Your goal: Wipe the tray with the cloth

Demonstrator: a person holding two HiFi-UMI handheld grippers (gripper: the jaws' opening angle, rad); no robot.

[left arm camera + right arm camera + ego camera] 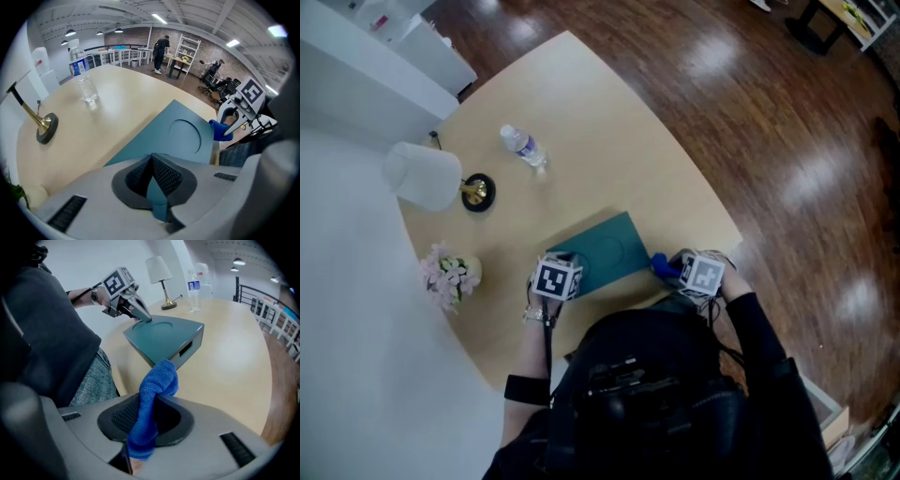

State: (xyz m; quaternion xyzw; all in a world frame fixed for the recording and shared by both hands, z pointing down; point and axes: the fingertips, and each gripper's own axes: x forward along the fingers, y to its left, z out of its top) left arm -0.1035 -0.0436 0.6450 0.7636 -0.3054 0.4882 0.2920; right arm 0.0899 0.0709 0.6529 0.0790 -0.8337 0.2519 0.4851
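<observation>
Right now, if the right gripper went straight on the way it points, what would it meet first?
Probably the tray, at its near corner. The cloth clamped in the right gripper leads and would touch first; the gap between them is hard to judge.

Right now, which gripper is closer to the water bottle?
Left. The left gripper clamps the tray at the end nearer the water bottle. The right gripper, holding the blue cloth, is at the tray's other end, farther off.

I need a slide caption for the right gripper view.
Right claw holding a blue cloth beside the teal tray, which the left claw grips.
</observation>
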